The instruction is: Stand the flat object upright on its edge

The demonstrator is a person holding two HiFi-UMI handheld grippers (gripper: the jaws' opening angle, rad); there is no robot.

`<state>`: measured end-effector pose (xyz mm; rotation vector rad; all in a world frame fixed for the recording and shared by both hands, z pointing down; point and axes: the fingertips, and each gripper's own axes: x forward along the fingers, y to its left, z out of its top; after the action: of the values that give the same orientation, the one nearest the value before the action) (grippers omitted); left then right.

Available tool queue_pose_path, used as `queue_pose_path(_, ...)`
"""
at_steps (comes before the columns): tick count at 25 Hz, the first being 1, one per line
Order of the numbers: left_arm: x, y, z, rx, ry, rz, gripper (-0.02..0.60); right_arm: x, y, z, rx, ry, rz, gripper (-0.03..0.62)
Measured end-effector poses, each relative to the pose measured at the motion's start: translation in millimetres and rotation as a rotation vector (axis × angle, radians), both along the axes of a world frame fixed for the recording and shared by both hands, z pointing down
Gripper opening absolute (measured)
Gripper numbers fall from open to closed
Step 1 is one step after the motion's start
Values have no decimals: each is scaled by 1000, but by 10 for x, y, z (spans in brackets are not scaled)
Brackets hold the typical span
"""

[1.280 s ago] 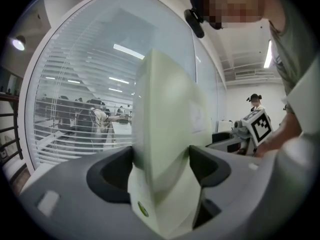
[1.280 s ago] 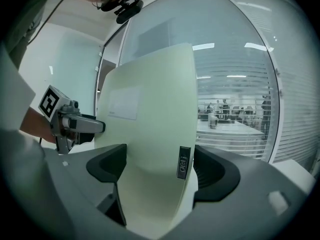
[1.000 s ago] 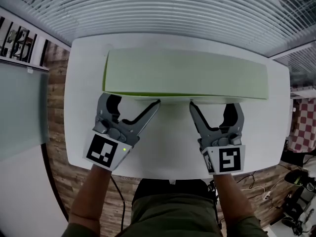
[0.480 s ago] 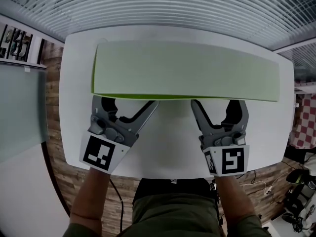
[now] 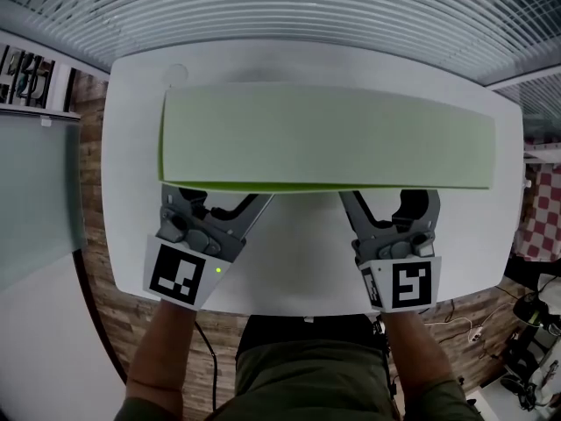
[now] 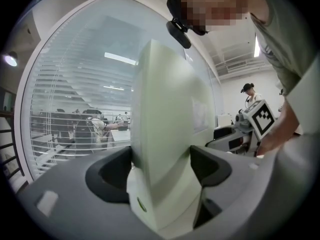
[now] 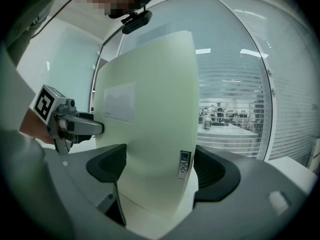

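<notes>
My left claw (image 5: pixel 224 203): jaws clamped on the near long edge of the pale green board (image 5: pixel 324 139). Board lies across the white table (image 5: pixel 298 261), near edge seemingly raised. Looks stiff, light and smooth-faced, so it may slip. My right claw (image 5: pixel 390 202): clamped on the same edge, well apart from the left.

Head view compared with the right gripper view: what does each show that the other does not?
Only the head view: the full length of the green board and the wooden floor. Only the right gripper view: a small label near the board's edge and the camera on the person's head. Both: the board clamped in the right gripper, and the left gripper.
</notes>
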<state>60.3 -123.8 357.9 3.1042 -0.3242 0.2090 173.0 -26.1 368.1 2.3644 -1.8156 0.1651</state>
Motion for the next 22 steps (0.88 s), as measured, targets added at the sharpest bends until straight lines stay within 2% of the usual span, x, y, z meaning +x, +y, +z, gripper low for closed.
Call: queue_pose_path(22,-79,40,13,0,-4,-14,362,-33,49,30,-4,-9,-39,430)
